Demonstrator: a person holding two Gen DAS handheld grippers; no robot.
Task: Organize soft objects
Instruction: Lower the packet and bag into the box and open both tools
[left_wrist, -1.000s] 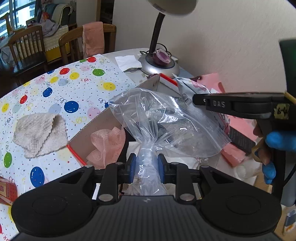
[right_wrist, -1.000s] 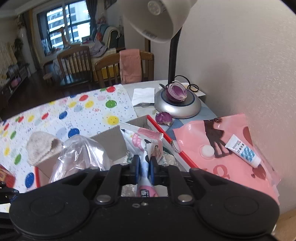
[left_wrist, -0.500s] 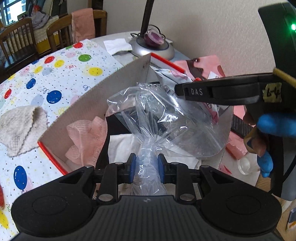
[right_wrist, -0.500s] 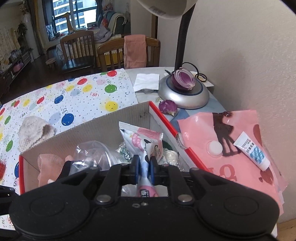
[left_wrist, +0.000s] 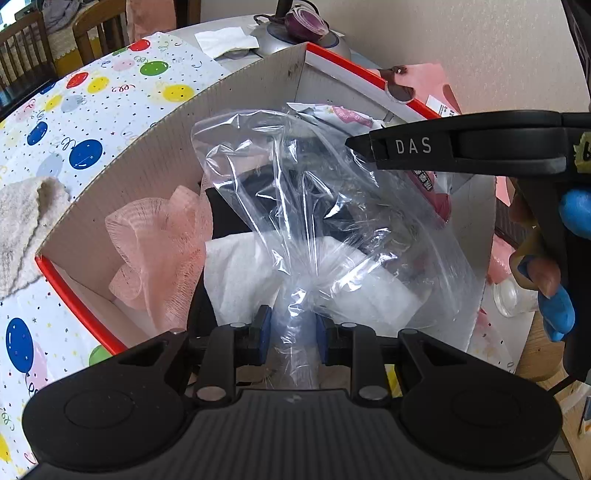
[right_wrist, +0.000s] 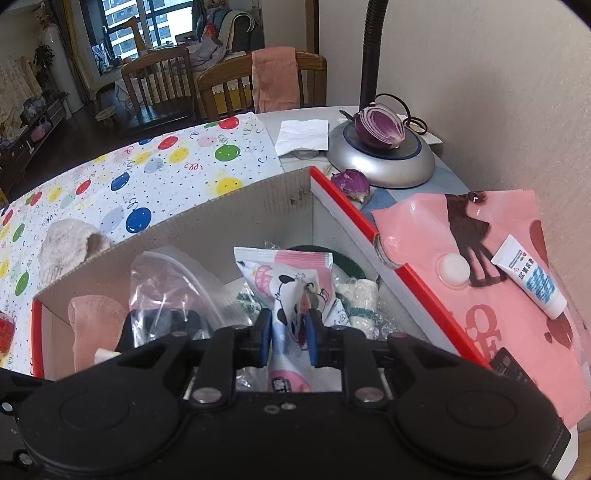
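My left gripper (left_wrist: 290, 334) is shut on the neck of a clear plastic bag (left_wrist: 314, 206) and holds it inside a red-rimmed cardboard box (left_wrist: 155, 155). My right gripper (right_wrist: 288, 341) is shut on a pink panda-print packet (right_wrist: 291, 280), also held inside the box (right_wrist: 236, 218). The right gripper's black body (left_wrist: 461, 146) crosses the left wrist view at the right. In the box lie a pink mesh puff (left_wrist: 162, 240), a white tissue (left_wrist: 240, 273), a dark green item (right_wrist: 345, 262) and white rolls (right_wrist: 360, 295).
A beige cloth (left_wrist: 22, 221) lies on the balloon-print tablecloth (right_wrist: 166, 166) left of the box. Right of the box lies a pink bag (right_wrist: 480, 266) with a white tube (right_wrist: 532, 277) on it. Behind stand a lamp base (right_wrist: 384, 158) bearing a purple onion, a napkin and chairs.
Both grippers have moved down and forward into the box with their loads. The box walls now surround the clear bag and the packet.
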